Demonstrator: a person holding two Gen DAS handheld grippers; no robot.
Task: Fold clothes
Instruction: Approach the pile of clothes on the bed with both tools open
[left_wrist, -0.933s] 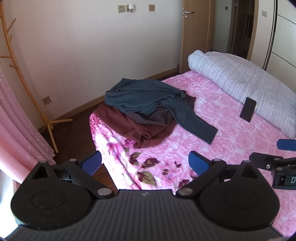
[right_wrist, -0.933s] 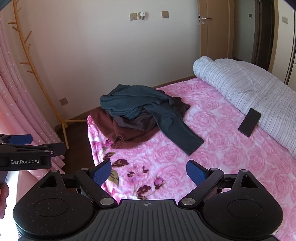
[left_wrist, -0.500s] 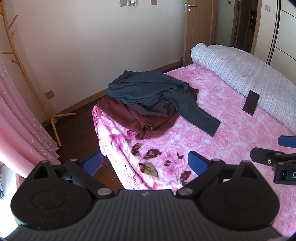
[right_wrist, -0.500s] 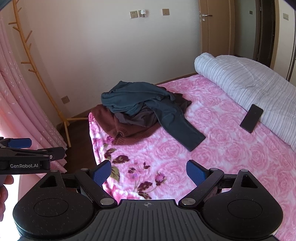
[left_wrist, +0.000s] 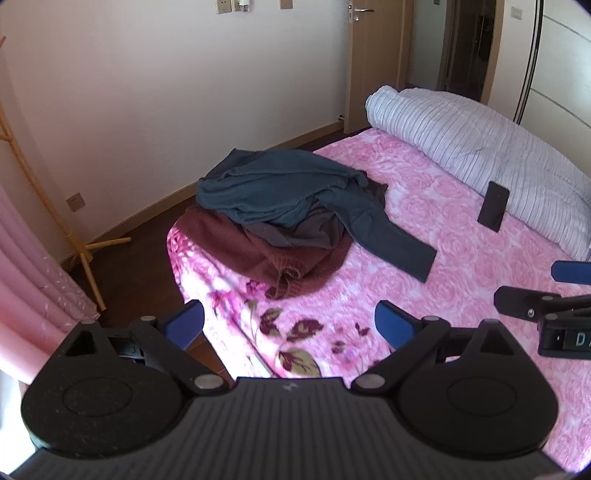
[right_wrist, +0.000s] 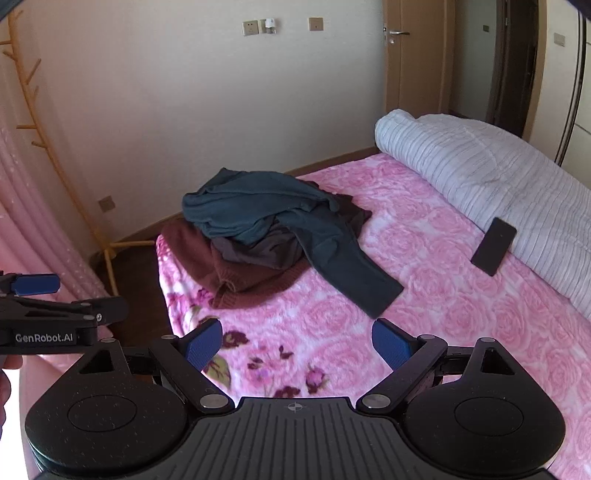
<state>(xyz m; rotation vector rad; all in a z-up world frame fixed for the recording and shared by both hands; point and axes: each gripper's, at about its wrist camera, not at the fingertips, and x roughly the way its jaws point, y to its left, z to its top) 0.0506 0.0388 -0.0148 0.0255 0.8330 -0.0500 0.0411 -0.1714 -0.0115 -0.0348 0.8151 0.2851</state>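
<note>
1. Clothes sit in a loose heap (left_wrist: 280, 218) near the foot corner of my bed (right_wrist: 424, 302), on the pink rose-patterned cover, none of them folded yet.
2. Striped quilt (right_wrist: 480, 173) lies rolled along the far side of the bed, well apart from the heap, with a dark phone (right_wrist: 493, 251) leaning at its edge.
3. Maroon knit (left_wrist: 258, 254) is at the bottom of the pile, a grey garment (left_wrist: 303, 230) in the middle, and a teal top (left_wrist: 273, 188) on top, one sleeve (right_wrist: 351, 277) trailing out flat toward me.
4. My left gripper (left_wrist: 290, 325) hangs over the bed's near corner with its blue pads spread wide and nothing between them.
5. My right gripper (right_wrist: 297, 345) does likewise over the cover, jaws apart and empty.
6. I judge this the approach step: nothing is picked up. Next I need to reach the teal top, pinch it at two points such as the shoulders, and lift it clear of the garments beneath.
</note>
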